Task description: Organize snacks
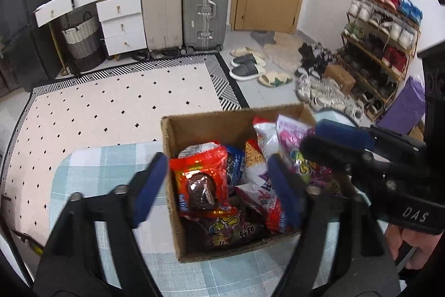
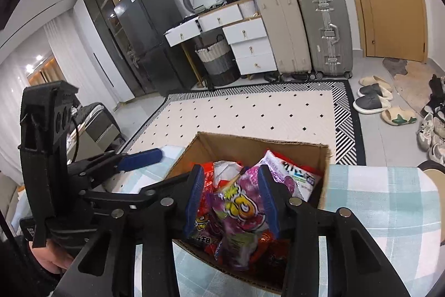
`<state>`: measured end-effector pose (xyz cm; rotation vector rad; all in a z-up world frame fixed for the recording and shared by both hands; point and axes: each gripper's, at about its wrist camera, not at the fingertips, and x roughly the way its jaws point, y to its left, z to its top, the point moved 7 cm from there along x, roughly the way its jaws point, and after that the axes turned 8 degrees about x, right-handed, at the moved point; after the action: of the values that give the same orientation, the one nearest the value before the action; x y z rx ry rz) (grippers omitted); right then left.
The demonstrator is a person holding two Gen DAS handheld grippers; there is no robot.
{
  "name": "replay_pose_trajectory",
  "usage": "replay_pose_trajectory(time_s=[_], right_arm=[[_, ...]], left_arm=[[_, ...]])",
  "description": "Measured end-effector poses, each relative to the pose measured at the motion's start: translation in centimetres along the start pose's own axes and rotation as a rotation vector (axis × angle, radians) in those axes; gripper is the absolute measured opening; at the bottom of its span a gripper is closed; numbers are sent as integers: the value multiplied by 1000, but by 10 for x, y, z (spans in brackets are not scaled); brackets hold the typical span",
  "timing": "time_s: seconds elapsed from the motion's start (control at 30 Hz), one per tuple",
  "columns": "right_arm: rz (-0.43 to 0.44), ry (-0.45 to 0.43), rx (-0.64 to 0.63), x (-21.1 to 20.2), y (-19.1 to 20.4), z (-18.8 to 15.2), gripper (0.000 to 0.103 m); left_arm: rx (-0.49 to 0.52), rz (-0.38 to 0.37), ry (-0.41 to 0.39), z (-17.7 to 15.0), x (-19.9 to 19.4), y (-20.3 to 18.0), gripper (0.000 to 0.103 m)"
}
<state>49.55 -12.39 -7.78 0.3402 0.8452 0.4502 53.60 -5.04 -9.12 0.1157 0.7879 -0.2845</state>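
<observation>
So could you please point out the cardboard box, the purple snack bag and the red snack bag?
cardboard box (image 1: pixel 194 127): left wrist view, inner back wall.
purple snack bag (image 2: pixel 239 213): right wrist view, front face.
red snack bag (image 1: pixel 200 166): left wrist view, upper front.

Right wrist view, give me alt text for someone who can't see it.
The right claw holds a purple snack bag between its blue fingers over an open cardboard box full of snack packets, on a checked cloth. The left claw sits open at the box's left. Behind are a dotted rug, suitcases and a door.
</observation>
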Motion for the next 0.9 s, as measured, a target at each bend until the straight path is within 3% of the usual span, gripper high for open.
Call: replay_pose_trajectory(time_s=[0.2,0.37,0.43,0.5,0.6,0.9], right_arm=[[7,-51,-22,-38,13,1,50],[20,-122,-38,-85,26,-3,55],[17,-158,-39,-105,29,-8,70],[18,-209,-35,-125,32,-20,80],[27,-256,-44,-150,35,-45,82],[34,-398,-10,-220,34,-126,96]], left_arm=[[-8,84,-100,2,-51,2,81],[-13,86,-179,-3,-101,-6,82],[-5,102,-218,-9,-124,-11,83],[0,116,-265,-18,-151,-16,86],[-10,140,-343,-33,-191,-24,103],[-40,140,-468,-86,-278,-48,103]])
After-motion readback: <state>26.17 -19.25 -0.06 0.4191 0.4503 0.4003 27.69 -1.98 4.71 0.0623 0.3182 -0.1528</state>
